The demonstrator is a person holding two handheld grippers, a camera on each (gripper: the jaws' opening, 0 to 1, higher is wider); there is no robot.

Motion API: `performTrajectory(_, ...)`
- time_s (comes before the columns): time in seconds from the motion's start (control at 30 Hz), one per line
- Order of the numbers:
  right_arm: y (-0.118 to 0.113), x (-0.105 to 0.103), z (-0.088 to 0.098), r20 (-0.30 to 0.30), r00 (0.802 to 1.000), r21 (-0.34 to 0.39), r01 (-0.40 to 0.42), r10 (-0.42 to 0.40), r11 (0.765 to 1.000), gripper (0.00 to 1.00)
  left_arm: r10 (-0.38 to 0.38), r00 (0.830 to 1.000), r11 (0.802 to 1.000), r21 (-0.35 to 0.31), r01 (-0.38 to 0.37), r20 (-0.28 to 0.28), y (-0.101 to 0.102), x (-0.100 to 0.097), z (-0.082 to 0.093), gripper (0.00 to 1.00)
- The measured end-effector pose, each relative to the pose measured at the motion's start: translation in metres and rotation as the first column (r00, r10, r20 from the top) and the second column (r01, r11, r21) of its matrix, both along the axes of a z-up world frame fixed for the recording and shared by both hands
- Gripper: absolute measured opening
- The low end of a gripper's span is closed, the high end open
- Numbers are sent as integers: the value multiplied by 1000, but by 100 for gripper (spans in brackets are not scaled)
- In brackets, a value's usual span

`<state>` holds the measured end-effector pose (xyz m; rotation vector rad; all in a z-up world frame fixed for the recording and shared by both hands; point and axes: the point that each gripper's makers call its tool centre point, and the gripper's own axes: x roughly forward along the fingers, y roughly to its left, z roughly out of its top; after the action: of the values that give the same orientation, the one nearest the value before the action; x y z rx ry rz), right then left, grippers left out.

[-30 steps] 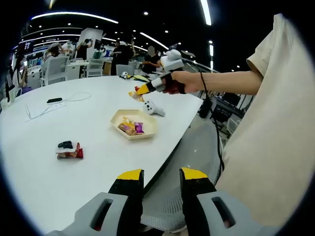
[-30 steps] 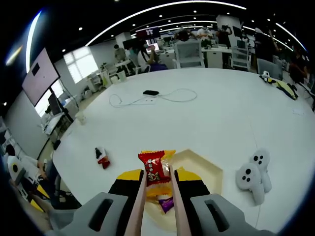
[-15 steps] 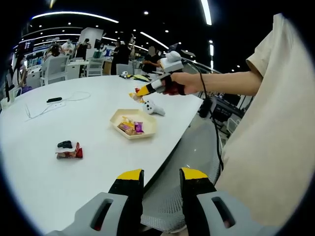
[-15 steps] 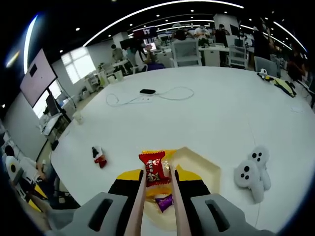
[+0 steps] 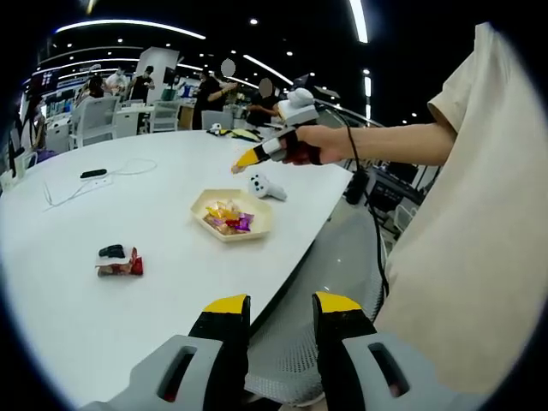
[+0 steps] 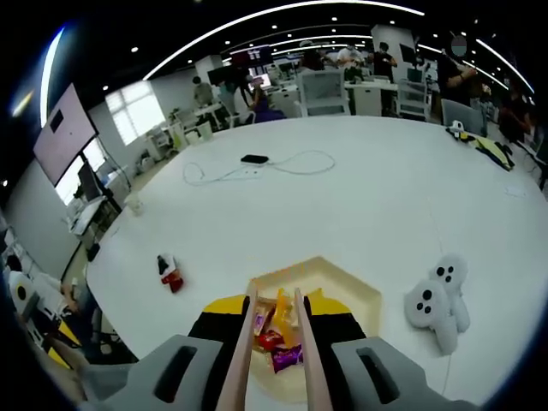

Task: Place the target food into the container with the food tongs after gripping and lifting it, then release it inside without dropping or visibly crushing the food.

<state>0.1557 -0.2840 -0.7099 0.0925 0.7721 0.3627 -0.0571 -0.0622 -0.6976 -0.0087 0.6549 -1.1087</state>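
Below the tongs [image 6: 276, 342] we see a white table [image 6: 377, 197] carrying the container [image 6: 355, 295], a white controller [image 6: 437, 301], a cable [image 6: 257, 169] and snack packets [image 5: 120, 264].

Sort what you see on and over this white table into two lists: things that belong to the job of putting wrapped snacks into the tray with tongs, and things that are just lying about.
Belongs to the job:
- tray
- wrapped snacks in it
- tongs
- right hand-held gripper
- snack packet left on the table

Just lying about:
- white controller
- phone and cable
- small black object
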Motion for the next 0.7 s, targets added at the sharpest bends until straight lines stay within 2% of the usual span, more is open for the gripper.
performTrajectory(0.7, 4, 0, 3, 10, 1000, 13, 2, -2, 1000, 25, 9, 1000, 1000, -1, -9, -7, 1, 0, -4, 29)
